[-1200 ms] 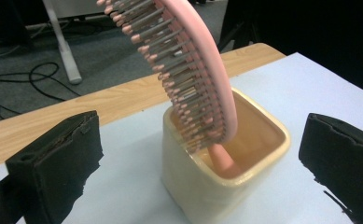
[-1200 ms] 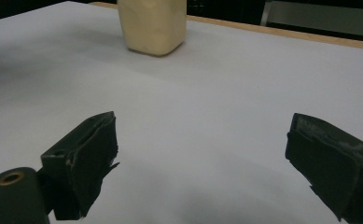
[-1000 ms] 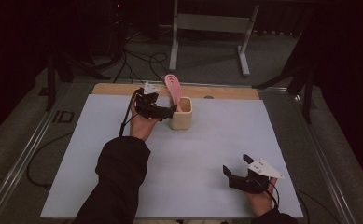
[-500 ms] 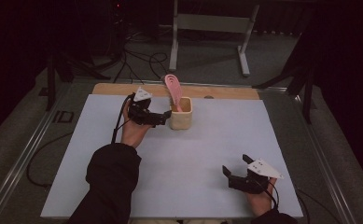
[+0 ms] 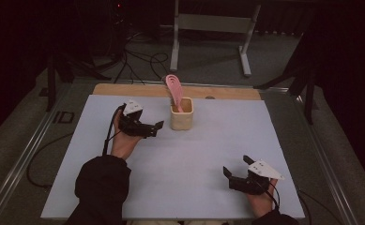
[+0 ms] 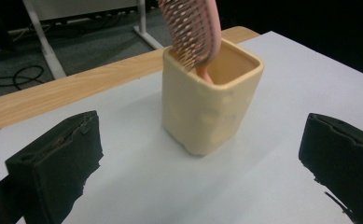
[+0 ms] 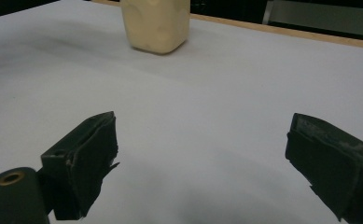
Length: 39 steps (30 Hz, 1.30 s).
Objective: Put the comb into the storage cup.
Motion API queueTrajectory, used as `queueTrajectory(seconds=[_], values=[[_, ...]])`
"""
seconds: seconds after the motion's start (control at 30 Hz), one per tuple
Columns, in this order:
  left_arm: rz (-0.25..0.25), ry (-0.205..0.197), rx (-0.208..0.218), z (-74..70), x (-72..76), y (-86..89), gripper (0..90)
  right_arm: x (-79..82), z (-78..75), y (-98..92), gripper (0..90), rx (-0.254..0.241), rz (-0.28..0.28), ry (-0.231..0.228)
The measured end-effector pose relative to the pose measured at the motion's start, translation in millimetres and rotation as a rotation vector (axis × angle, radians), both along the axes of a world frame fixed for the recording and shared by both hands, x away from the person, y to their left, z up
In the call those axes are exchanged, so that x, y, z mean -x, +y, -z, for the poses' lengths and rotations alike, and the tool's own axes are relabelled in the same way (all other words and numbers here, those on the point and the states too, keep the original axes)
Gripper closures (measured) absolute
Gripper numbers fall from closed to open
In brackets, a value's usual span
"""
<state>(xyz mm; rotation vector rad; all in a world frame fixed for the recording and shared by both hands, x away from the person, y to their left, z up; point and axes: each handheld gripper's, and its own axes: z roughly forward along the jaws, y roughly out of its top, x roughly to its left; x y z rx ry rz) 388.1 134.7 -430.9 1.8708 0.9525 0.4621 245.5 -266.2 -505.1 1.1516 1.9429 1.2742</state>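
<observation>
Pink hairbrush [image 5: 173, 88] stands handle-down in the cream cup [image 5: 181, 114], long axis near upright, head tilted away from the left hand-held gripper [image 5: 158, 127]. Cup sits just ahead of its spread, empty jaws. Right hand-held gripper [image 5: 236, 170] likewise spread, well apart. No legible markings.

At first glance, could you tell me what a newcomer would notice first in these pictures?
The eye lands on the pink hairbrush standing tilted in the cream square cup near the far middle of the white table. Next, the left gripper sits open just left of the cup, apart from it. The right gripper rests open near the table's near right corner.
</observation>
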Motion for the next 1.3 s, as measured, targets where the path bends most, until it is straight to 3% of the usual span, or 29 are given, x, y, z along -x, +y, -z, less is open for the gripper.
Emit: queueTrajectory(seconds=[0.5, 0.7, 0.83, 1.3], values=[[-0.001, -0.008, 0.005, 14.0, 28.7, 25.5, 0.0, 0.1, 0.3, 0.8, 9.0, 0.005, -0.001, 0.0], [0.009, -0.01, -0.011, 24.2, 42.3, 34.3, 0.0, 0.2, 0.2, 0.7, 9.0, 0.004, 0.0, 0.0], [-0.004, -0.009, 0.003, 28.5, 48.8, 42.5, 0.0, 0.2, 0.2, 0.6, 8.9, 0.003, 0.0, -0.001], [-0.052, -0.032, -0.004, 38.3, 71.9, 67.6, 0.0, 0.0, 0.4, 0.3, 8.9, 0.002, 0.0, -0.002]])
